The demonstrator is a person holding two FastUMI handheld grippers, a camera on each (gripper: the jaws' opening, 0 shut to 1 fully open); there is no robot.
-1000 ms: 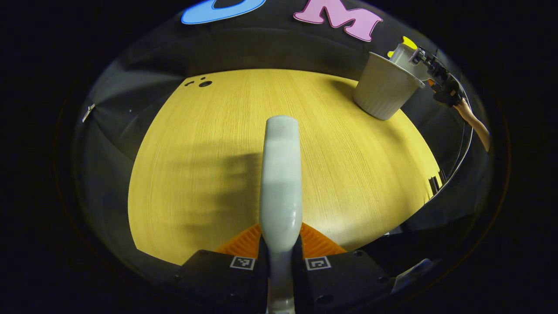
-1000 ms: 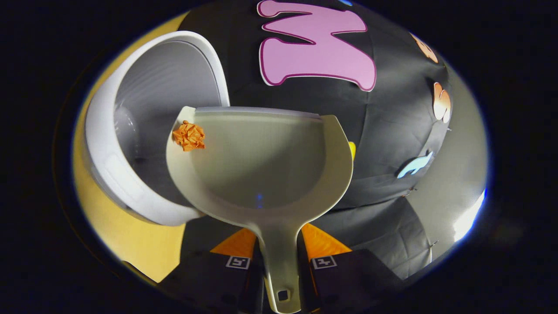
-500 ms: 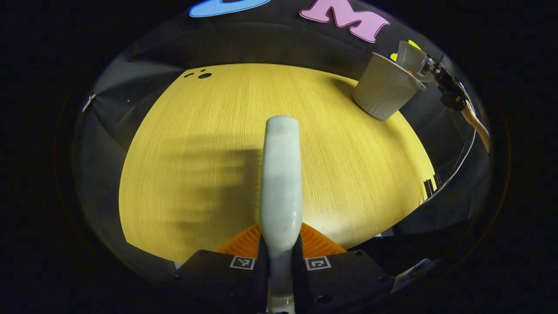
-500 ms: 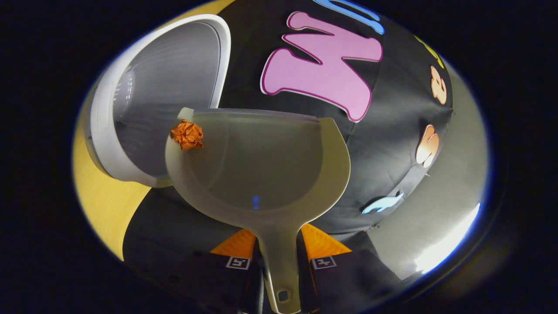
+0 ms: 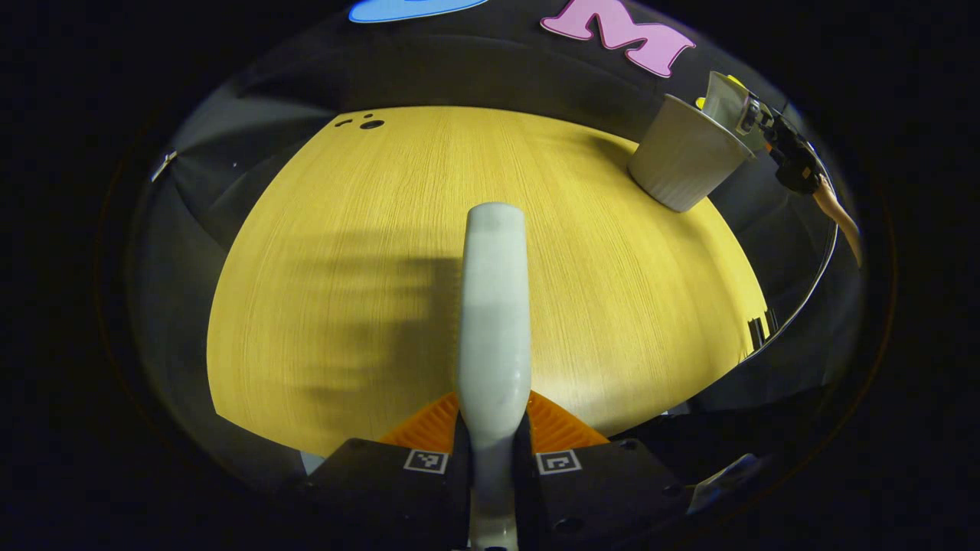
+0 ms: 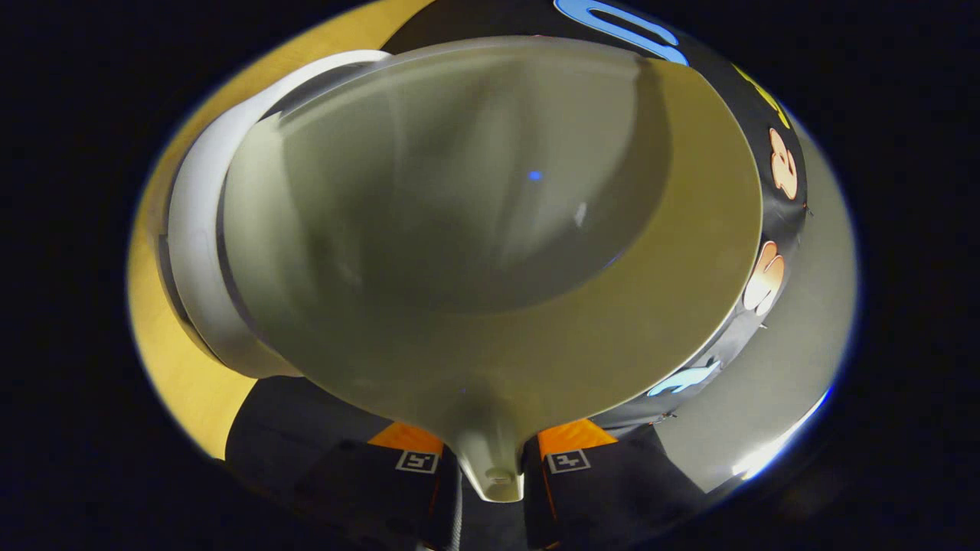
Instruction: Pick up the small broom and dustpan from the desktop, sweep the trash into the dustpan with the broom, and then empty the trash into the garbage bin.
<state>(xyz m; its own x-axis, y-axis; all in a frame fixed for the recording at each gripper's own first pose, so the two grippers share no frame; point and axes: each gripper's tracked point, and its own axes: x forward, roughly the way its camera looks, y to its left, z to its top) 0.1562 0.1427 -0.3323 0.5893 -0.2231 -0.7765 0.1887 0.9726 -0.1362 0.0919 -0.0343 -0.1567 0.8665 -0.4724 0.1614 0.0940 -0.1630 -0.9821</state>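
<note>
right gripper [image 6: 490, 467] clamped on dustpan [image 6: 490, 229] handle, pan tipped over garbage bin [image 6: 195, 252] at 9 o'clock | left gripper [image 5: 490, 459] clamped on broom [image 5: 494, 306] over desktop [image 5: 612, 291] | risk: pan knocks bin rim, trash spills outside

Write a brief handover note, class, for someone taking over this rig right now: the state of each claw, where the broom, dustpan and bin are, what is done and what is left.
Left claw: shut on the broom handle, held above the wooden desktop.
Right claw: shut on the dustpan handle; the dustpan is tipped steeply over the mouth of the garbage bin.
The bin stands at the far corner of the desktop, seen in the left gripper view.
Done: no trash shows on the visible desktop, and none shows in the visible part of the pan.
Left: confirm the trash fell into the bin, then level the dustpan and pull it back.
</note>
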